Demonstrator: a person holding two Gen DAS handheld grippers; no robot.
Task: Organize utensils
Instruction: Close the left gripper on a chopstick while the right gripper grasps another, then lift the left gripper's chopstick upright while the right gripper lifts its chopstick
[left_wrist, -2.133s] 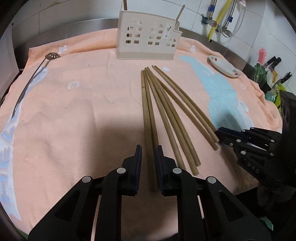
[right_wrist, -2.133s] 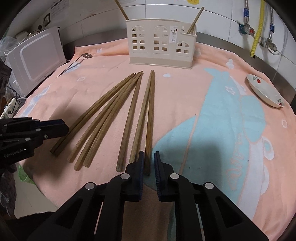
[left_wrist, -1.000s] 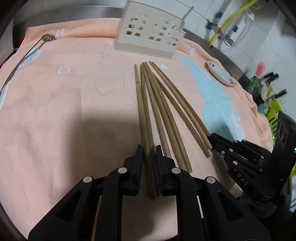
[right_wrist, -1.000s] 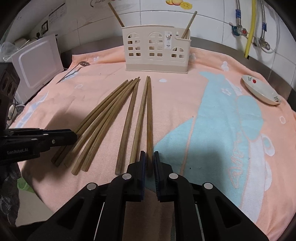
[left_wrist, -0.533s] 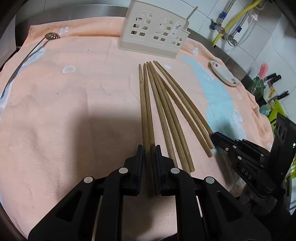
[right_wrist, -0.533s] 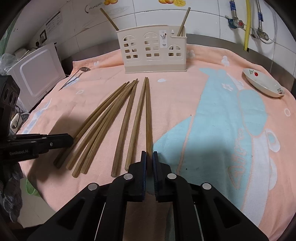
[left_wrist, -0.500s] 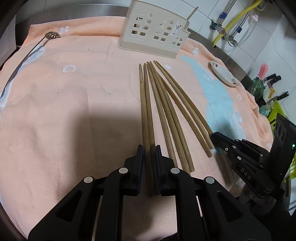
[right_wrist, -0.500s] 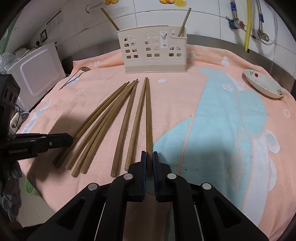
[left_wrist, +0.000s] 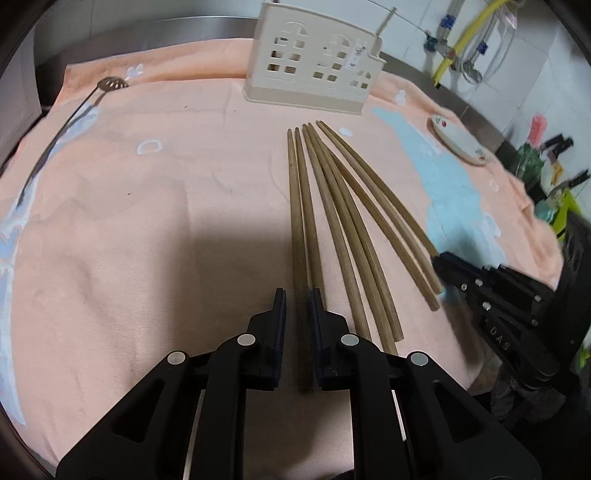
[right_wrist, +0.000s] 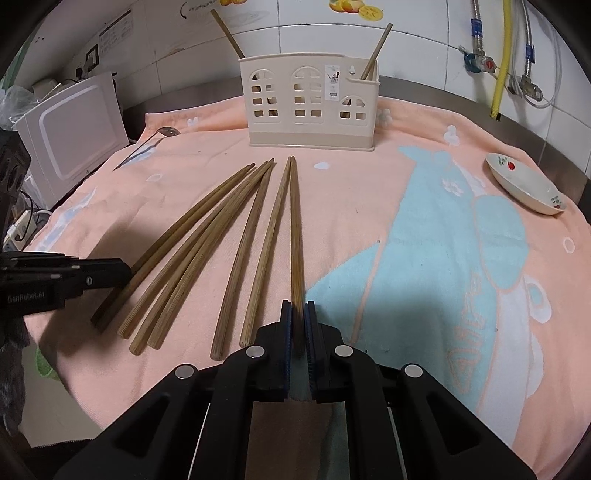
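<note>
Here, seven chopsticks (right_wrist: 258, 236) are fanned out on a peach towel (right_wrist: 369, 206) spread over the desk, their far tips gathered toward the rear edge and their near ends spread toward the front edge. A cream holder (right_wrist: 310, 107) is set upright near the rear edge, just beyond the tips, with two more sticks leaning out of it.

The left tool (left_wrist: 297, 295) is closed nearly all the way on the near end of the leftmost chopstick (left_wrist: 297, 221), which is seen running between its pads; whether the neighbouring stick is also pinched cannot be told. The right tool (right_wrist: 298, 308) is clamped almost fully shut on the near end of the rightmost chopstick (right_wrist: 295, 229), at the front edge of the desk. Both held sticks appear to lie flat on the towel.

A small dish (right_wrist: 524, 188) is placed toward the right edge, and a slotted spoon (left_wrist: 110, 84) lies toward the rear left corner. A white appliance (right_wrist: 70, 129) is seen beyond the left edge.
</note>
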